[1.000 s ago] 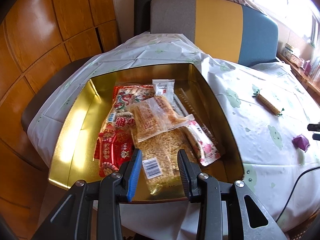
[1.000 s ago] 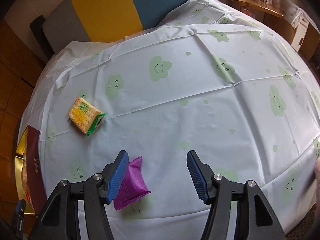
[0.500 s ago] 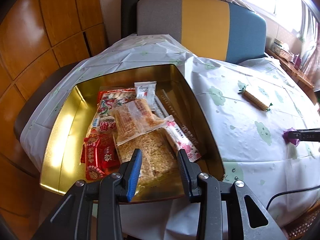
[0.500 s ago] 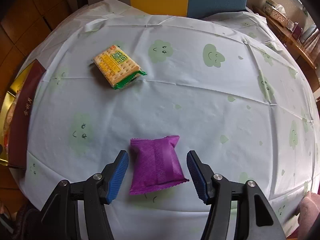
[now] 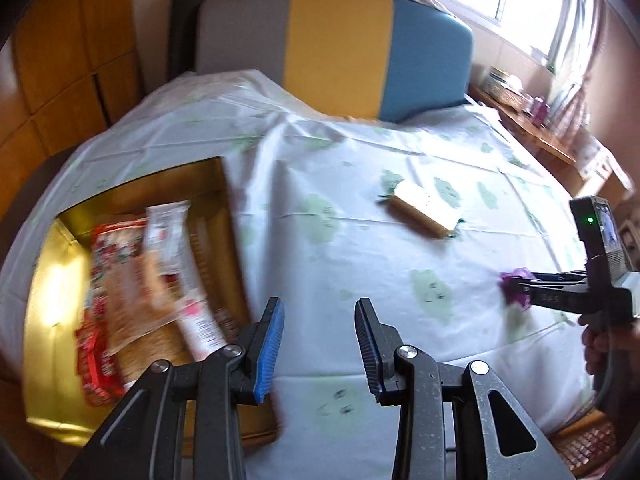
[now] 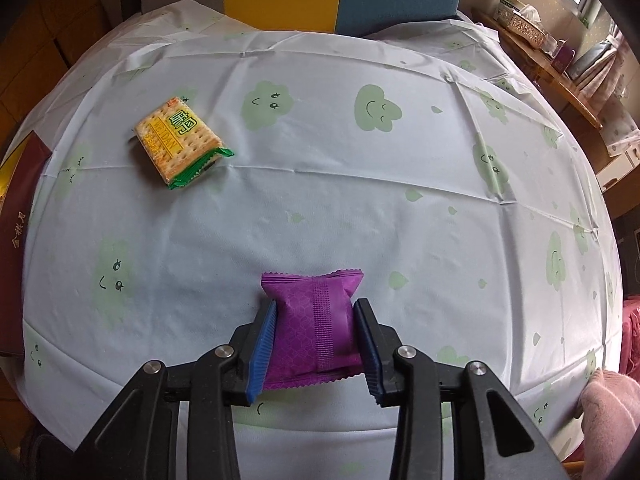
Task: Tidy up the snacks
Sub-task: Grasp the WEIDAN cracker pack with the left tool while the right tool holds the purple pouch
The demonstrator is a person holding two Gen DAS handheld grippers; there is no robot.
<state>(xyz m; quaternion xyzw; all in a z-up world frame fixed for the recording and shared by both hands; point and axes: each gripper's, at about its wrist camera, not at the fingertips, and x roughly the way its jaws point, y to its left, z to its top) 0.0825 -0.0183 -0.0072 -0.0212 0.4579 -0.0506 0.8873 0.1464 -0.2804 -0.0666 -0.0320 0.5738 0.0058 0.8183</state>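
Far left on my left camera I see the gold box [image 5: 44, 280], sitting on the counter [image 5: 360, 260] under its cloud-print cloth, already loaded with snacks: red packets [image 5: 96, 360], a clear bag of golden crackers [image 5: 136, 292] and a long white-and-red pack [image 5: 180, 264] lying over them, all a bit smeared by blur. Next along, my left tool [image 5: 316, 344] hangs above the box's near right corner and the cloth just beside it, jaws narrowly apart with nothing between them. Moving right, the cracker pack [image 5: 424, 210] with green ends lies alone on the cloth, well apart from the box; on my right camera it shows clearly at upper left [image 6: 178, 140], flat on the counter, label up. Further right, the purple pouch [image 6: 316, 328] sits near the counter's front edge, and my right tool [image 6: 316, 344] has just been closing on it: both blue pads now press its sides and the wrapper bulges between them. From the left camera I catch that same grip edge-on, the pouch [image 5: 514, 286] pinched at the tips low against the cloth; whether it has left the cloth I cannot tell. Behind the counter stands a chair back [image 5: 336, 44] in grey, yellow and blue.
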